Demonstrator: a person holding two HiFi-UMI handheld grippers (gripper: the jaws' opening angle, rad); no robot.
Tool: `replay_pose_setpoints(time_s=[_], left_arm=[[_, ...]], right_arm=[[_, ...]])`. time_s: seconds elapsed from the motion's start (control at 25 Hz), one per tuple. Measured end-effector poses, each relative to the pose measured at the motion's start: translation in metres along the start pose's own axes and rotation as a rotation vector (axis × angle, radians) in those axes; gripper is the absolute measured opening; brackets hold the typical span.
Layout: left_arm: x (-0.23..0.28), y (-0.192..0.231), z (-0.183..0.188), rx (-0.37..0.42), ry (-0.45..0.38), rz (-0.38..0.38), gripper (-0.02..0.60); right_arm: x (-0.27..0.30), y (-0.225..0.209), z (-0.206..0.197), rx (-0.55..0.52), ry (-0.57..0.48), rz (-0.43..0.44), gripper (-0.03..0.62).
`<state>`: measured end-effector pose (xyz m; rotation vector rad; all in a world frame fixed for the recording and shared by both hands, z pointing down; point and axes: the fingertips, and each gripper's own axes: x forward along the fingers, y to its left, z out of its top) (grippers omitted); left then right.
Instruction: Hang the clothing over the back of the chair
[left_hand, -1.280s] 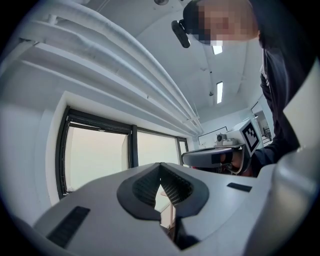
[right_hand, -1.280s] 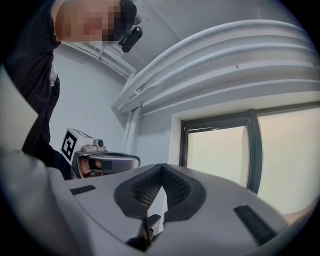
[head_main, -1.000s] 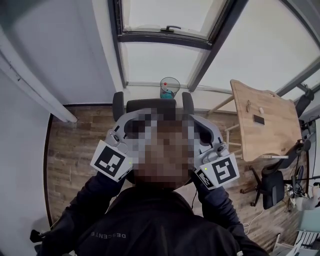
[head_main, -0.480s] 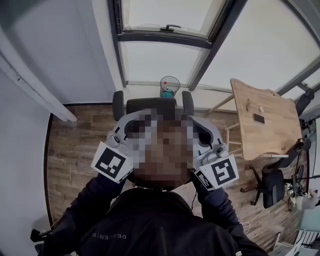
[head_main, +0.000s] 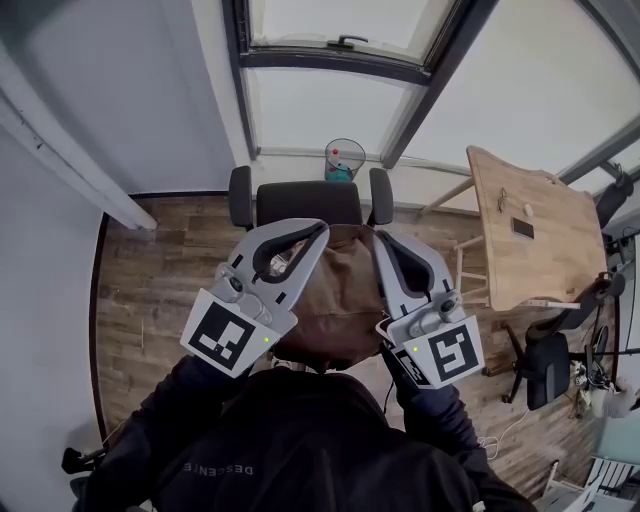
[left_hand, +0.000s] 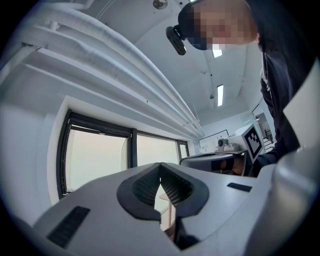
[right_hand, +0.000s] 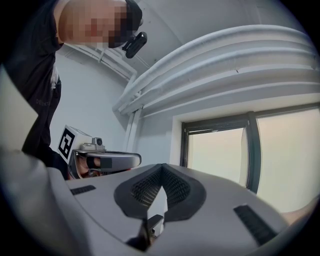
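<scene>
In front of the person, at the middle of the head view, the brown clothing (head_main: 340, 290) hangs in the air between the two tongs. The left gripper (head_main: 319, 228) is at its 10 o'clock corner and the right gripper (head_main: 381, 238) at its 2 o'clock corner. Each gripper view shows the ribbed pads pressed together at the tips with no gap. No fabric shows between the pads there, yet the garment's raised position suggests that each pair of jaws pinches a thin fold of it. The black chair (head_main: 308, 203) stands at 12 o'clock from the garment, just beyond it, and nothing is draped on it. A wooden desk (head_main: 520, 235) lies well apart at 3 o'clock. The step in hand appears to be the carry, with the garment lifted and spread but not yet laid. The next move probably calls for bringing both tongs toward 12 o'clock, level with one another, until the cloth's middle passes over the chair's back. The tongs would then lower and the jaws part.
</scene>
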<state>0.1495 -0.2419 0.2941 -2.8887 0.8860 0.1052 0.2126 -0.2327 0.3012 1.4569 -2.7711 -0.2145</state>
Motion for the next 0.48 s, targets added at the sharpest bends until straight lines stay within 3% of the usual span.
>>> replay_pose_setpoints(time_s=[0.48], left_arm=[[-0.005, -0.007, -0.011, 0.004, 0.007, 0.011, 0.018]], right_arm=[[-0.008, 0.003, -0.007, 0.001, 0.007, -0.004, 0.007]])
